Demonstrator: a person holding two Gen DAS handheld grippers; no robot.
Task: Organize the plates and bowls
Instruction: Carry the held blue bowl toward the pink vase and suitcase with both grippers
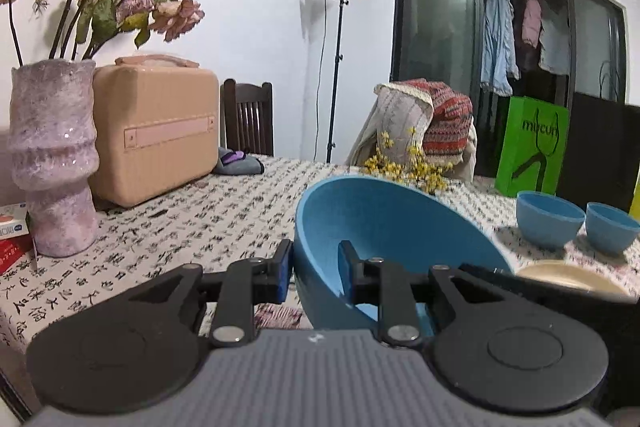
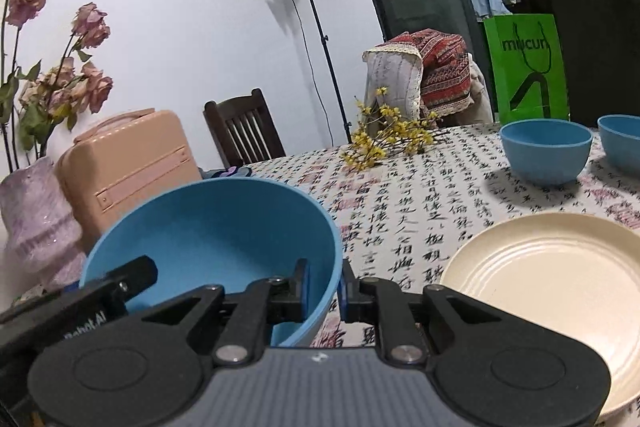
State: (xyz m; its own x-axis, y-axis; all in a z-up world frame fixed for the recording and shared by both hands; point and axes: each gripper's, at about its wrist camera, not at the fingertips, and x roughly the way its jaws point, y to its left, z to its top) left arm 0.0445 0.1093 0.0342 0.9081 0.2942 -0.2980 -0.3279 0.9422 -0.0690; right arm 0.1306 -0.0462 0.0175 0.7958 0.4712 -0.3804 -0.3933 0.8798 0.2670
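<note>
The task looked barely begun: nothing was stacked yet. On the left, the large blue bowl [image 2: 212, 239] hung tilted above the patterned tablecloth [image 2: 404, 195], carried by both tools. The left gripper [image 1: 314, 273] was clamped on its left wall, one finger inside and one outside; the right gripper [image 2: 324, 287] pinched the opposite rim the same way, both nearly closed on the thin wall. To the right lay one cream plate [image 2: 560, 291], bare. Beyond it stood two small blue bowls [image 2: 546, 149], apart and not nested. That made three bowls and one plate, though more may have sat beyond the frame edge.
</note>
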